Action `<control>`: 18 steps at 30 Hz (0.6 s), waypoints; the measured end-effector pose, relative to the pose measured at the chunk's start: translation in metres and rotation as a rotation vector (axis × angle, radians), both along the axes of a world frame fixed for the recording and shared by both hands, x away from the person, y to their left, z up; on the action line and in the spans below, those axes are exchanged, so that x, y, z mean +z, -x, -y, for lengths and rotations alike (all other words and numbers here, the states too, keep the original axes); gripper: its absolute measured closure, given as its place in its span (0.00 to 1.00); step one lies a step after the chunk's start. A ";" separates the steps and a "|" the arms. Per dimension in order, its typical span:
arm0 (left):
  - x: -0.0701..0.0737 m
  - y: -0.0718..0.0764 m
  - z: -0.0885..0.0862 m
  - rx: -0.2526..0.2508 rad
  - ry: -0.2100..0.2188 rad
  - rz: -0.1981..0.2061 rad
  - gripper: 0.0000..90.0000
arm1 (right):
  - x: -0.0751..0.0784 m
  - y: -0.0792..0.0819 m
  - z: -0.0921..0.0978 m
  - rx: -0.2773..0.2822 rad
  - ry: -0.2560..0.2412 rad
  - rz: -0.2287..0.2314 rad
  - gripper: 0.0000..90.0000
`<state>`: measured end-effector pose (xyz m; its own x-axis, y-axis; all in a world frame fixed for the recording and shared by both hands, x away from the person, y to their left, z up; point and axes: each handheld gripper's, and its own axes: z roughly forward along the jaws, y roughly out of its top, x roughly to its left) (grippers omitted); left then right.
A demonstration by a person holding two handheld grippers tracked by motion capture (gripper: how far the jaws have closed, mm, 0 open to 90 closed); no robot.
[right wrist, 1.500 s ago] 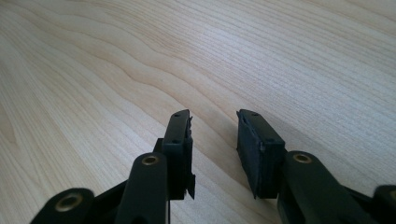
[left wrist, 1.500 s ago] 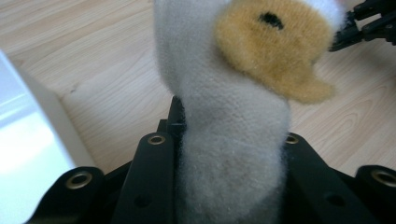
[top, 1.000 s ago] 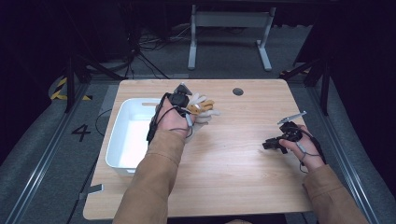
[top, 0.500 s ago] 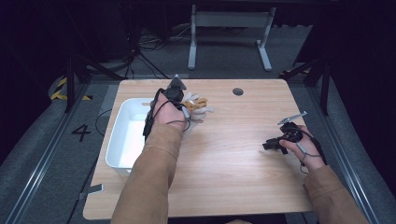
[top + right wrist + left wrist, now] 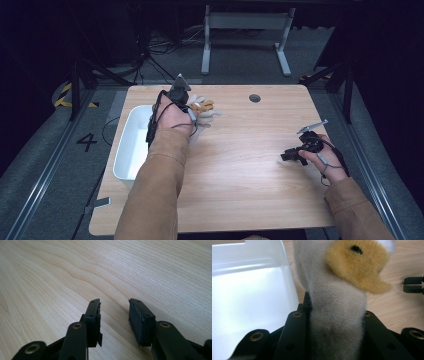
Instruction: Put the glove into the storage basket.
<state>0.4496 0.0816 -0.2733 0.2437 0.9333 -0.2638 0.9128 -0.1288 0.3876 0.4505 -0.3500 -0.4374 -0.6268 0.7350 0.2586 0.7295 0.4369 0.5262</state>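
Observation:
A pale grey plush toy (image 5: 337,310) with a tan-orange patch (image 5: 357,267) is clamped between my left gripper's (image 5: 335,322) jaws, just right of the white bin's (image 5: 249,292) wall. From above, the left gripper (image 5: 186,107) sits at the back left of the table, the plush toy (image 5: 204,109) sticking out to its right beside the white bin (image 5: 131,142). My right gripper (image 5: 115,315) is open over bare wood, nothing between its jaws. In the high view the right gripper (image 5: 290,156) rests low at the table's right side.
The wooden table (image 5: 240,180) has a round cable hole (image 5: 255,98) near its back edge. A metal desk frame (image 5: 245,35) stands on the floor beyond. A floor marking "4" (image 5: 86,141) lies left of the table.
My left gripper has moved left and slightly back with the plush toy, closer to the white bin. The right gripper has stayed in place.

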 end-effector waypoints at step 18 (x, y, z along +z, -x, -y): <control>0.008 0.007 -0.043 0.099 -0.011 0.015 0.81 | 0.000 -0.005 -0.005 0.011 0.002 -0.008 0.70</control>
<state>0.4424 0.1242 -0.2653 0.1540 0.9558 -0.2505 0.9154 -0.0426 0.4002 0.4554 -0.3453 -0.4374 -0.6328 0.7286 0.2621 0.7286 0.4459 0.5199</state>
